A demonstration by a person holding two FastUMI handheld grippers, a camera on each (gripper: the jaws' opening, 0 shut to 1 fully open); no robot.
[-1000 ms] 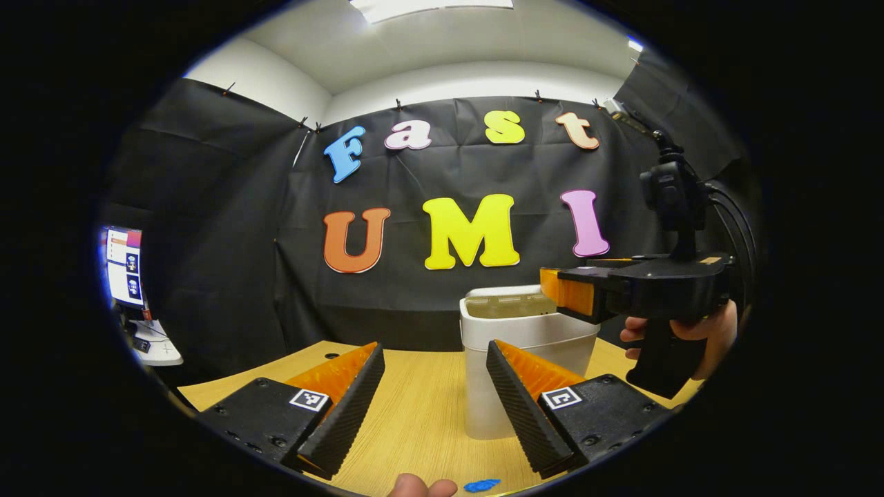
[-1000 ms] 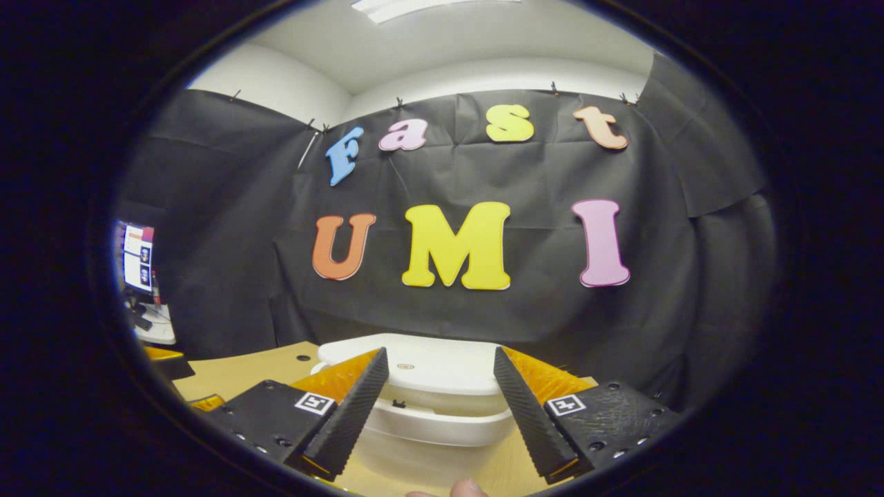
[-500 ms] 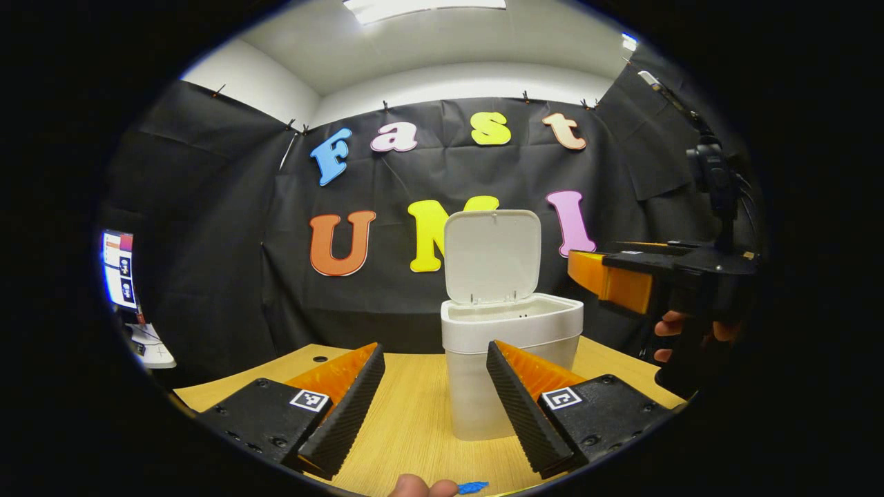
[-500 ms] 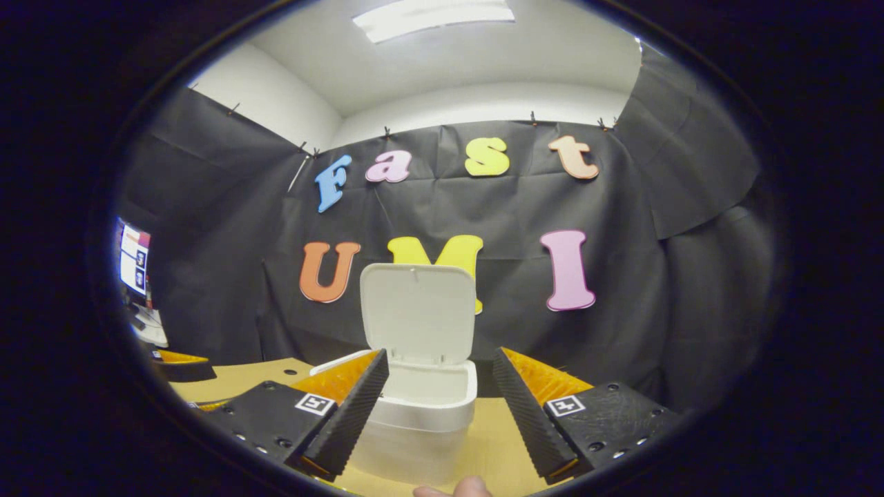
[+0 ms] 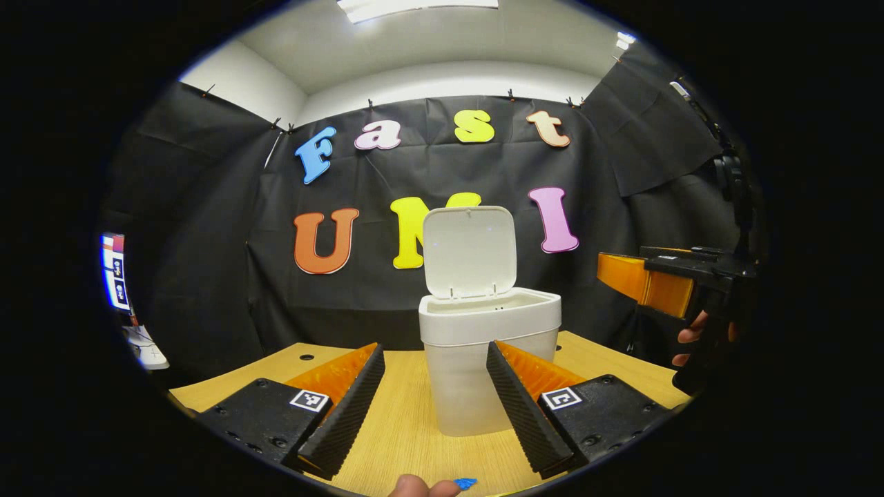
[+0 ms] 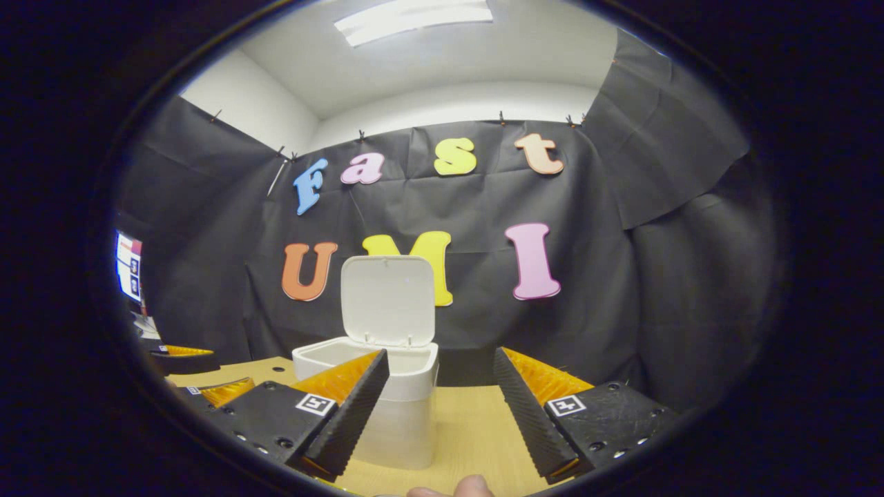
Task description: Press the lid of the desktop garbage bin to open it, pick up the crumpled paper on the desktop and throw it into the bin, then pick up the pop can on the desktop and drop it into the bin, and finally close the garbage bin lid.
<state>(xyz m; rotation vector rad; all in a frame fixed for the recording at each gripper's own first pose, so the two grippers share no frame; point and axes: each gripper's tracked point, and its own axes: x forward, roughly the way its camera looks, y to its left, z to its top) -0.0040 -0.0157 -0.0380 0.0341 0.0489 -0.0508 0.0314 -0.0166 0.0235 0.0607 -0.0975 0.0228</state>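
A white desktop garbage bin [image 5: 483, 359] stands on the wooden table [image 5: 407, 421], its lid [image 5: 469, 252] standing upright and open. My left gripper [image 5: 431, 407] is open just in front of the bin with nothing between its fingers. In the right gripper view the bin [image 6: 387, 407] sits left of centre with its lid [image 6: 388, 300] up, and my right gripper [image 6: 438, 414] is open and holds nothing. In the left gripper view, the right gripper [image 5: 663, 283] hangs at the far right, held by a hand [image 5: 690, 338], level with the bin's rim and apart from it.
A small blue scrap [image 5: 465, 483] lies on the table at the near edge, beside a fingertip [image 5: 421, 487]. A monitor [image 5: 114, 273] stands at the far left. The left gripper's fingers [image 6: 183, 351] show at the left of the right gripper view.
The bin's lid has sprung from closed to upright. The right gripper has lifted off the lid and drawn back to the right of the bin.
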